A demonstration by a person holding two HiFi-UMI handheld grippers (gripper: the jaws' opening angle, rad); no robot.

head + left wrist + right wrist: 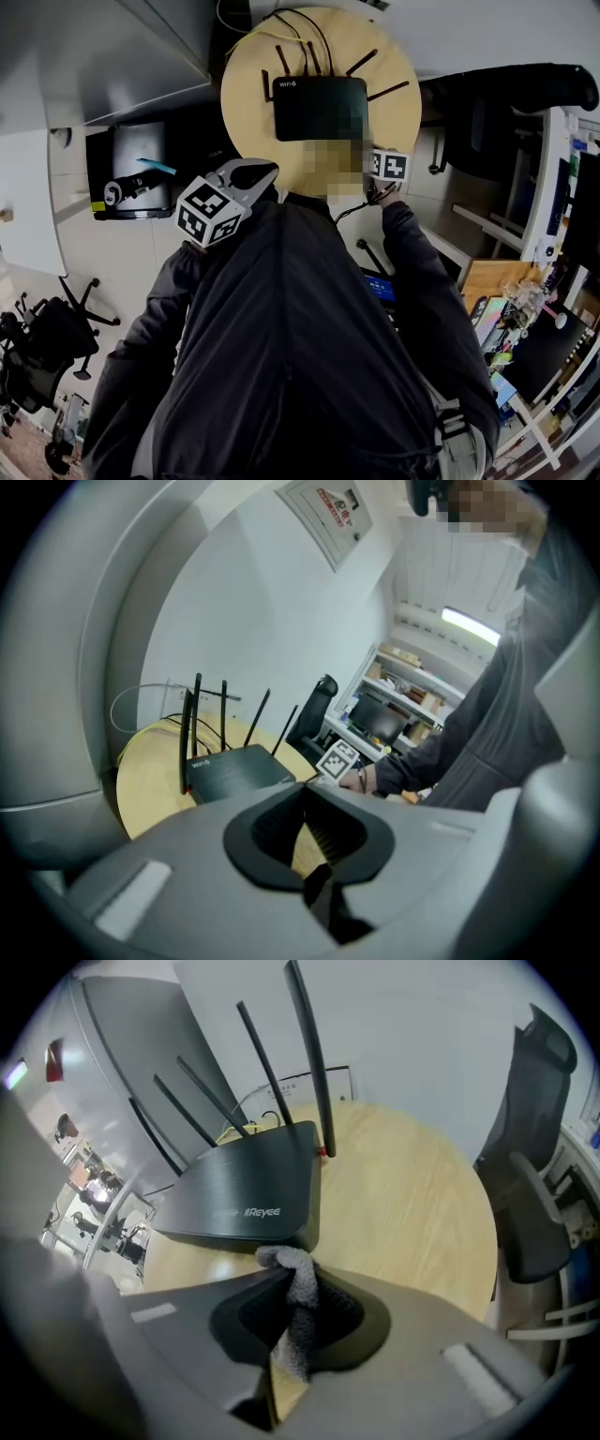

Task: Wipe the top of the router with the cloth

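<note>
Both claws closed, right claw [284,1279] on grey cloth [300,1314] unseen overhead, left claw [305,796] seemingly empty, router [253,1194] ahead

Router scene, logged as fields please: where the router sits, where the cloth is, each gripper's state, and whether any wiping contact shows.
router: black router, antennas raised, flat on the round wooden table
cloth: grey cloth, just short of the router's near edge
right gripper: right gripper shut on the cloth
left gripper: left gripper shut, nothing between its jaws, away from the router
contact: cloth not on the router's top; whether it touches the edge is unclear
</note>
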